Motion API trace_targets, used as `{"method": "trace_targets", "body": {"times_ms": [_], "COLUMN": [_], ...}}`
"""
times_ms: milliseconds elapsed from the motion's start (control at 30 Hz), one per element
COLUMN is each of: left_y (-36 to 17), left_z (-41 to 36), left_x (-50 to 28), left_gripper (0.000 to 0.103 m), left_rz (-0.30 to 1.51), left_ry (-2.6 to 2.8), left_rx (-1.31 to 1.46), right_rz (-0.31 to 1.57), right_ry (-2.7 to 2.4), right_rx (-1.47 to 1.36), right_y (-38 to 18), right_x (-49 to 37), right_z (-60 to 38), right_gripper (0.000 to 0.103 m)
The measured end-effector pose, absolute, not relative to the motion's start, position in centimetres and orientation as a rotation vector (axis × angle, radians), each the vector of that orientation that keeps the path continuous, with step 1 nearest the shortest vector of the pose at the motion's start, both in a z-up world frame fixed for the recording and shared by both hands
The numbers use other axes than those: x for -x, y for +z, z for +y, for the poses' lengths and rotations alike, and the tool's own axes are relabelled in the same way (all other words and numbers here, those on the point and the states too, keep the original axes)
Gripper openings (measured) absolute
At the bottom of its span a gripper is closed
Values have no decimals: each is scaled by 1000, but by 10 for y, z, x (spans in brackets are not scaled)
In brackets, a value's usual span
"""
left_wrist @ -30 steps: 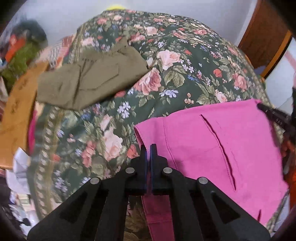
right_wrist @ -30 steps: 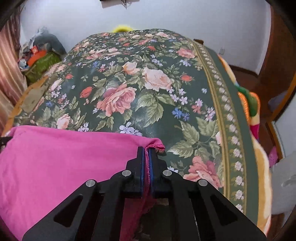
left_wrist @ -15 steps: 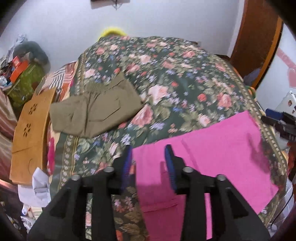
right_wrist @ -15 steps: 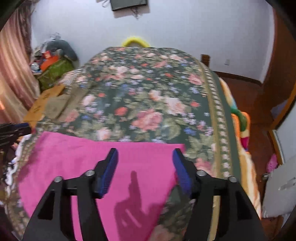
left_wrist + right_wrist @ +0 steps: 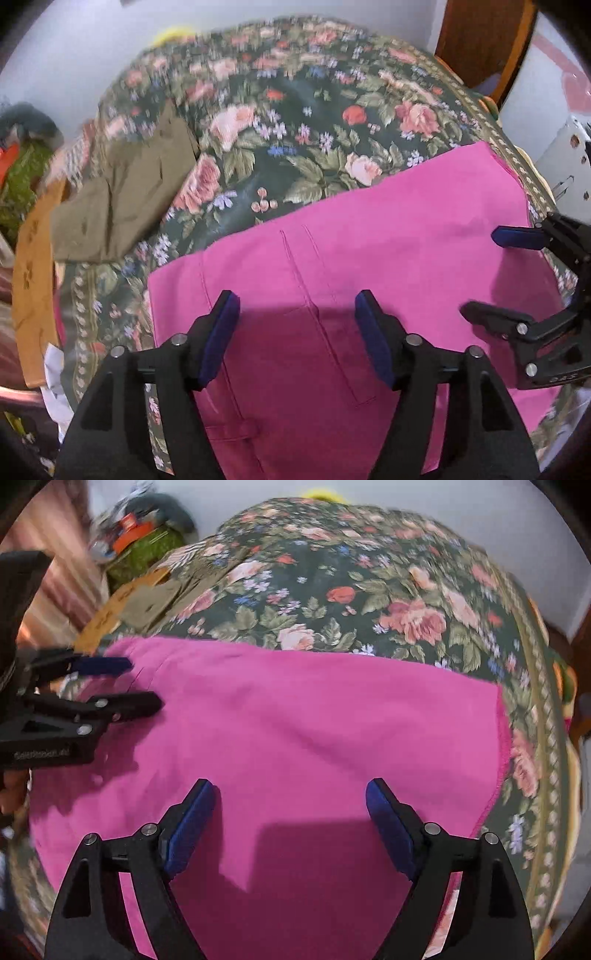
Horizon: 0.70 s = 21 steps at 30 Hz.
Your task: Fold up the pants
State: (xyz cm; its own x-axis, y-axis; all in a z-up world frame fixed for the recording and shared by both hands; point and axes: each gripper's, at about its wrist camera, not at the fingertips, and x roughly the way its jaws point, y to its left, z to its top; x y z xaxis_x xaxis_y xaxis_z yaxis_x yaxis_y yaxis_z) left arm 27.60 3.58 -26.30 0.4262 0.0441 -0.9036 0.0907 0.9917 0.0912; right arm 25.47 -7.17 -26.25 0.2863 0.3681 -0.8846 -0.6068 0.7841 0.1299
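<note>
The pink pants lie flat on the bed, filling the lower centre of both views, spread wide so the next fold has a smooth panel to work with. In the left view we can read seam lines and what looks like a pocket outline running down the cloth, so that is probably the waist end on our left side. Our left gripper hangs over the pants near the bottom of the frame, jaws spread wide and holding nothing. Our right gripper does the same over the other end, wide apart and empty, near the hemmed edge at the right of its frame. We judge that both are poised to choose new pinch points. Off at the upper left, olive pants lie folded on the bedspread, well apart from ours.
</note>
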Motion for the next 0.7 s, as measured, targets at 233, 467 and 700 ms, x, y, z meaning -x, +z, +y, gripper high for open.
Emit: {"method": "trace_targets", "body": {"times_ms": [233, 467, 700], "left_y": [-256, -242, -241], "left_z": [42, 54, 70], "left_x": [-245, -207, -169], "left_gripper": [82, 88, 92], "left_rz": [1097, 1057, 1043], "left_ry": [-28, 7, 46], "left_rx": [-127, -127, -128], "right_rz": [1117, 1116, 1138], "right_ry": [675, 628, 592], "right_rx": [285, 252, 185], "right_y": [-259, -253, -254], "right_x": [-231, -206, -190], "right_z": [-91, -122, -155], "right_gripper": [82, 82, 82]}}
